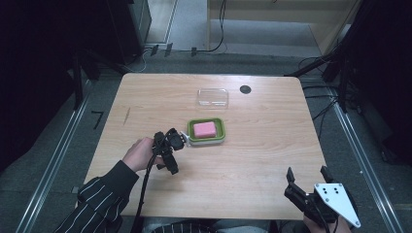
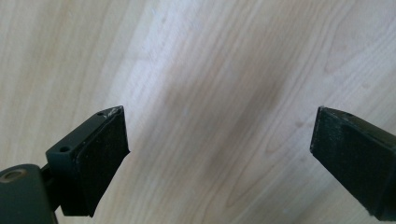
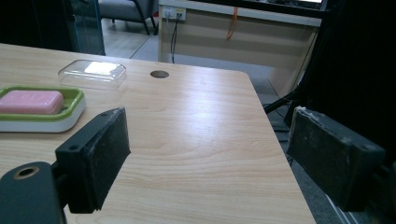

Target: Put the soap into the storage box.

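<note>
Pink soap, a rectangular bar [image 1: 204, 129], already lies inside the green-and-white plastic soap dish [image 1: 219, 132] near the middle of the pale wooden table [image 1: 252, 155], and that much looks settled. What seems left is the cover: the clear plastic lid [image 1: 213, 97] sits on its own at about twelve o'clock from the dish, apart from it and not yet placed over the bar.

Your left gripper [image 1: 171, 145] sits just beside the dish's nine o'clock edge, turned down toward the tabletop; I cannot tell whether it touches the dish. Its jaws stand wide apart with nothing between them, and its own camera looks on bare wood grain.

Your right gripper [image 1: 306, 175] waits at the table's near right corner, around five o'clock from the dish and well apart from it, jaws likewise spread and empty. From its view the dish and lid lie far off to the left.

My judgement: you are about midway, with the lid to be picked up and seated next.
</note>
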`<move>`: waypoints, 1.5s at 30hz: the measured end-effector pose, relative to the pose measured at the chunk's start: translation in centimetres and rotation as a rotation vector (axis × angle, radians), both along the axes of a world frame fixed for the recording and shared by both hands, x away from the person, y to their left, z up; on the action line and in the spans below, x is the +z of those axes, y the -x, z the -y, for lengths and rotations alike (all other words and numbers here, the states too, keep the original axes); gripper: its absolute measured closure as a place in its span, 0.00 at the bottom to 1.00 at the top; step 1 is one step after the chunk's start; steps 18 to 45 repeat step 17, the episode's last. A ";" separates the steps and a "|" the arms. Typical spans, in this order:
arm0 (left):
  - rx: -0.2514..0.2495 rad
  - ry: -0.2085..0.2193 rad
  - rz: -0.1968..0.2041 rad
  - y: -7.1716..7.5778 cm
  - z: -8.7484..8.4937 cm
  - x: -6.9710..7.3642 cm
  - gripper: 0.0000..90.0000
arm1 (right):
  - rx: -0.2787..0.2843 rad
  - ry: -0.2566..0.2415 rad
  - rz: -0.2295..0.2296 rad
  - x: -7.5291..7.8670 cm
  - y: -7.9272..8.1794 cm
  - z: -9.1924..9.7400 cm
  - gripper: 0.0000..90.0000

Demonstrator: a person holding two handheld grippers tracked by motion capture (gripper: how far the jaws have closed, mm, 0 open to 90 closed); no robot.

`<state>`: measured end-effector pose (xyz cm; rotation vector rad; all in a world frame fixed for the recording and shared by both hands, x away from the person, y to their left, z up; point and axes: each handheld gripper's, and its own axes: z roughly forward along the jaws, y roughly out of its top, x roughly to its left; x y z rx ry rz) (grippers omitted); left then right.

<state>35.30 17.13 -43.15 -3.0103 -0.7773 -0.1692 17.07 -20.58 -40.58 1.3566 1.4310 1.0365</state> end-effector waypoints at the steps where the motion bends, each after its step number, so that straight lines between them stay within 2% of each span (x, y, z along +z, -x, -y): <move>1: 0.007 0.002 0.000 0.2 -0.2 0.0 0.05 | 0.000 -0.001 0.000 0.0 0.0 0.0 0.14; 12: 0.050 0.013 0.008 2.5 -2.1 -0.8 0.05 | 0.010 -0.004 0.003 0.0 -0.3 -0.2 0.14; 17: 0.058 0.012 -0.006 3.1 -2.8 -1.2 0.05 | 0.018 0.001 0.003 0.0 -0.5 -0.3 0.14; 45: 0.058 0.012 -0.006 3.1 -2.8 -1.2 0.05 | 0.018 0.001 0.003 0.0 -0.5 -0.3 0.14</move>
